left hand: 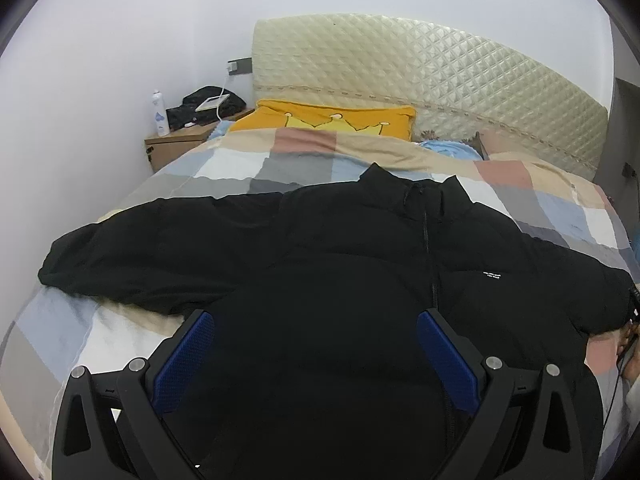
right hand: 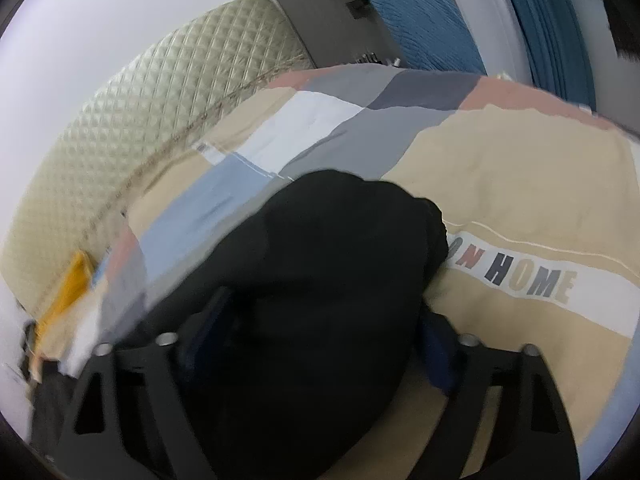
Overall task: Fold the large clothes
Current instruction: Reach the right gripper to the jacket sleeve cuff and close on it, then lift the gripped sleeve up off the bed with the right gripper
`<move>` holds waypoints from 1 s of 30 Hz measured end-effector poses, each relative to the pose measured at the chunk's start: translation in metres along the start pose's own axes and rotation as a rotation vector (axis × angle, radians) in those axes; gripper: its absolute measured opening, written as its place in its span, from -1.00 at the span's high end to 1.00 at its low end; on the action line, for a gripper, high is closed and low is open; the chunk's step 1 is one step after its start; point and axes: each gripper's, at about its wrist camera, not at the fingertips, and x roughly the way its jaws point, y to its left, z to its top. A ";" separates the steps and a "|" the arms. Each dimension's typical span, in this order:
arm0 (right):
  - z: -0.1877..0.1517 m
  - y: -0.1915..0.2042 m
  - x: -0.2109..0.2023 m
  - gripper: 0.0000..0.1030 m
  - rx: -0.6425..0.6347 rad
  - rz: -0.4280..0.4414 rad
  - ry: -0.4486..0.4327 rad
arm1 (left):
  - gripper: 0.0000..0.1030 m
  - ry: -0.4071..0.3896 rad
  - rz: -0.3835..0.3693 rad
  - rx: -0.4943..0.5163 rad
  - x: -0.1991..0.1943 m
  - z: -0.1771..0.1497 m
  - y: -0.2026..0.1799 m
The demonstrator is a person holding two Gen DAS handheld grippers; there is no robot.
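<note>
A large black zip-up jacket (left hand: 340,248) lies front up on the bed, collar toward the headboard, both sleeves spread out sideways. My left gripper (left hand: 316,320) is open, its blue pads (left hand: 188,356) wide apart over the jacket's lower body. My right gripper (right hand: 320,320) is open around the end of the jacket's right sleeve (right hand: 340,240), which lies between the fingers on the quilt. The right wrist view is motion-blurred, and I cannot tell whether the pads touch the sleeve.
The patchwork quilt (left hand: 240,168) covers the bed. A yellow pillow (left hand: 332,120) lies by the quilted headboard (left hand: 440,80). A wooden nightstand (left hand: 176,144) with a bottle and dark items stands at the left wall. Blue curtains (right hand: 432,20) hang beyond the bed's right side.
</note>
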 end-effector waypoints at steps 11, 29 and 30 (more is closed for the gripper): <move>0.017 0.026 -0.057 0.97 -0.089 -0.045 -0.060 | -0.99 0.017 0.059 0.061 -0.014 -0.006 0.002; 0.081 0.102 -0.195 0.98 -0.251 0.027 -0.204 | -0.99 -0.012 0.043 0.009 -0.115 -0.017 0.028; 0.082 0.110 -0.203 0.98 -0.265 0.036 -0.213 | -0.99 -0.022 0.043 0.005 -0.121 -0.017 0.031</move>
